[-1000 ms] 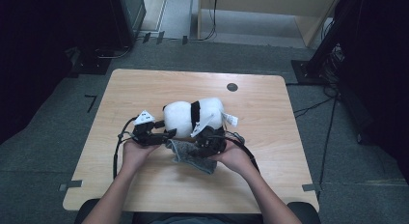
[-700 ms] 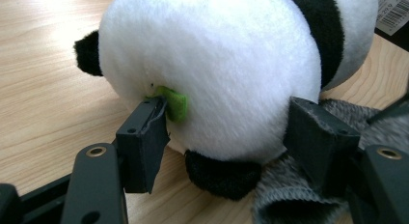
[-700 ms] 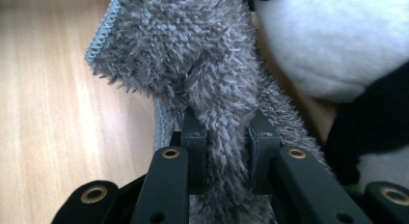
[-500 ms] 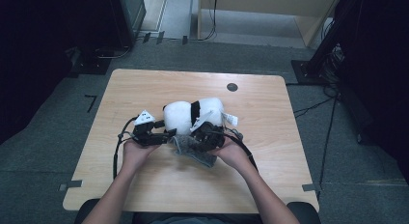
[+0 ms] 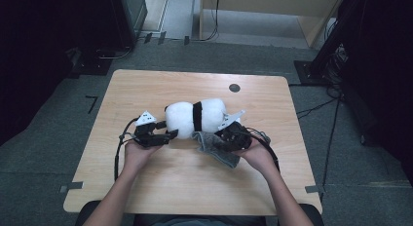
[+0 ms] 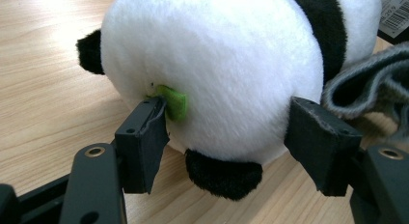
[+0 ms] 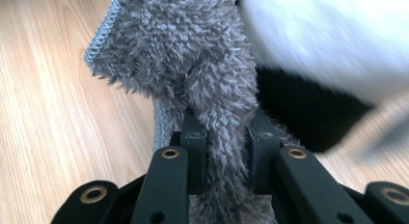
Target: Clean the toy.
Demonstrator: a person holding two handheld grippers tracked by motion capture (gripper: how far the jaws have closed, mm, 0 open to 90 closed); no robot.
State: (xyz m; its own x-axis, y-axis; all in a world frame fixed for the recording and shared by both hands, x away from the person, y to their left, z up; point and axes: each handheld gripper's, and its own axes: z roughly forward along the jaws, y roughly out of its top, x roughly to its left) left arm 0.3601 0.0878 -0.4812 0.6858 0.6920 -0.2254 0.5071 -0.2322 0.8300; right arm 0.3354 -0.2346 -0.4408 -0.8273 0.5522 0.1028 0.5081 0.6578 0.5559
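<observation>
1. On the left, left gripper (image 5: 168, 135) lying low on the wooden table (image 5: 146, 84), held in a hand (image 5: 136, 153).
2. Jaws about half open, one on each side of the round end of the toy panda (image 5: 195, 118). Cannot tell for sure if both jaws press the fur; looks like resting at it, not squeezing.
3. In the left gripper view, one jaw right next to a small green tag (image 6: 174, 102) on the white fur, with a black foot (image 6: 223, 175) just below.
4. In the middle, toy panda lying on its side on the table, white with a black band (image 5: 197, 116) round it.
5. Just to the right of the panda, grey fuzzy cloth (image 5: 214, 145), partly on the table and touching the toy.
6. On the right, right gripper (image 5: 228, 138) held in the other hand (image 5: 258, 155).
7. Jaws nearly closed, pinching a fold of the grey fuzzy cloth tight between them.
8. Near the far edge of the table, a small dark round spot (image 5: 234, 87).
</observation>
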